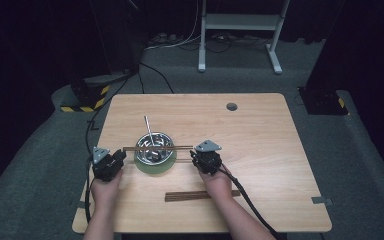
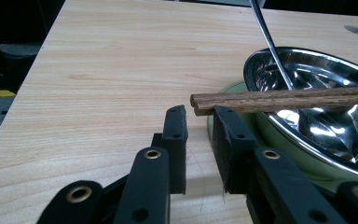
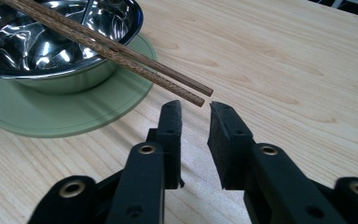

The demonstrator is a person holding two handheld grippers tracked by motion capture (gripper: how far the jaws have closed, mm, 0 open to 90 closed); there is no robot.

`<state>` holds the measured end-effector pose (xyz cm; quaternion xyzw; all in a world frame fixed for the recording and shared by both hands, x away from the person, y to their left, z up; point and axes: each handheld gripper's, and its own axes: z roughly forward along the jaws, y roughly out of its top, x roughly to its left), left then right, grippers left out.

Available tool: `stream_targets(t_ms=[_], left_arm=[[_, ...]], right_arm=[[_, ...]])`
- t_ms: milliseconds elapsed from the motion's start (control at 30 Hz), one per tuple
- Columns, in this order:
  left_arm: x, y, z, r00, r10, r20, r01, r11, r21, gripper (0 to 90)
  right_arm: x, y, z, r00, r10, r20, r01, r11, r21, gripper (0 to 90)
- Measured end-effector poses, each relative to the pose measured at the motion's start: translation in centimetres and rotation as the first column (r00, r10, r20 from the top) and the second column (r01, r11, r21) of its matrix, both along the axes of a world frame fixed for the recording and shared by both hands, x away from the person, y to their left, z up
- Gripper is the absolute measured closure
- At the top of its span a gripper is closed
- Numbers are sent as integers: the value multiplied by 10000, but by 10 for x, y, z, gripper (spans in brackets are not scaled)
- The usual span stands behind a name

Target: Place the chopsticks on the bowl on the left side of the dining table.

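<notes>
A pair of wooden chopsticks lies across the rim of a steel bowl, which stands on a round green mat. A metal spoon leans out of the bowl toward the far side. My left gripper sits at the chopsticks' left ends; in the left gripper view its jaws stand narrowly apart, empty, just short of the chopstick tips. My right gripper is at the right ends; its jaws are also slightly apart, the chopstick tips just beyond them.
A second, darker bundle of chopsticks lies near the table's front edge, under my right forearm. A round cable hole sits at the back right of the wooden table. Cables trail from both grippers.
</notes>
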<state>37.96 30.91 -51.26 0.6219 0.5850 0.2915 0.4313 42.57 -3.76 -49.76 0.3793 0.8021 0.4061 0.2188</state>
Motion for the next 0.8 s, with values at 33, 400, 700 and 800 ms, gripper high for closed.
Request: stream_targets(t_ms=[33, 400, 700, 800], left_arm=[[0, 0, 0, 10000, 30, -7, -30, 10000, 13, 760], [3, 0, 2, 10000, 1, 56, -1, 10000, -71, 775], [3, -2, 1, 10000, 28, 71, -26, 9998, -175, 782], [3, -1, 1, 10000, -5, 94, 5, 10000, -42, 786]], right_arm=[[0, 0, 0, 9999, 67, 78, -66, 9999, -87, 761], [3, -1, -1, 9999, 95, 129, -92, 9996, -250, 817], [5, -2, -3, 10000, 10, 92, -9, 9999, -148, 832], [6, -2, -3, 9999, 14, 110, -12, 9999, -150, 837]])
